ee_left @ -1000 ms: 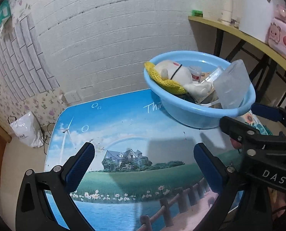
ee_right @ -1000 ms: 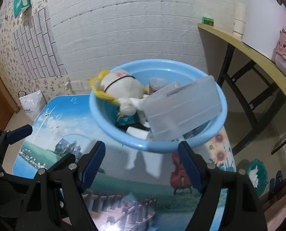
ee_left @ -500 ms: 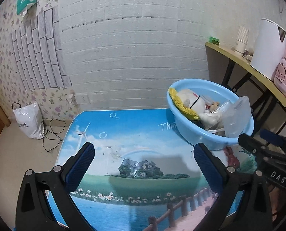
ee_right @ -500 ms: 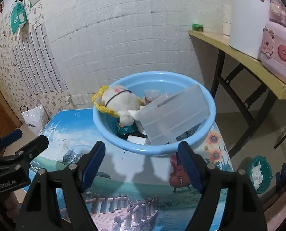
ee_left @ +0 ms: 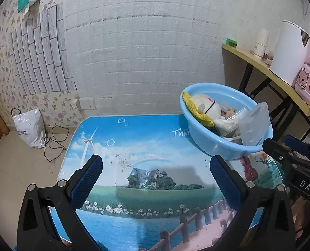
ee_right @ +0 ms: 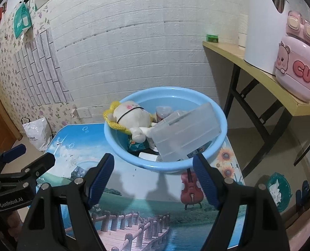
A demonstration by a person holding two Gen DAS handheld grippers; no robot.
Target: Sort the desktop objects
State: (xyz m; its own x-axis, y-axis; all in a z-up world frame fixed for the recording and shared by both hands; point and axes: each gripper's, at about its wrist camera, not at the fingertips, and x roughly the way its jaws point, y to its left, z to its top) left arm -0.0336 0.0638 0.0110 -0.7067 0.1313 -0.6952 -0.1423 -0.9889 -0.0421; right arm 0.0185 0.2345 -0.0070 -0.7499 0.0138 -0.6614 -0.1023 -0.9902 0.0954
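Observation:
A light blue basin (ee_left: 217, 146) (ee_right: 219, 113) stands at the far right of a low table with a landscape print (ee_left: 134, 146) (ee_right: 146, 205). In it lie a white plush toy (ee_left: 205, 107) (ee_right: 132, 115) on a yellow knit piece, a clear plastic box (ee_left: 253, 125) (ee_right: 186, 133) and small packets. My left gripper (ee_left: 155, 177) is open and empty above the table's middle. My right gripper (ee_right: 154, 177) is open and empty just before the basin's near rim; it also shows in the left wrist view (ee_left: 292, 152).
A wooden side table (ee_right: 259, 71) on black legs stands at the right with a white appliance (ee_right: 263, 21) and a pink box (ee_right: 297, 69). A white plastic bag (ee_left: 28, 127) and a black cable lie on the floor at the left. A brick wall is behind.
Both grippers have pulled back and up from the basin, so it looks smaller and farther. Both stay open and empty. The basin's contents have not moved.

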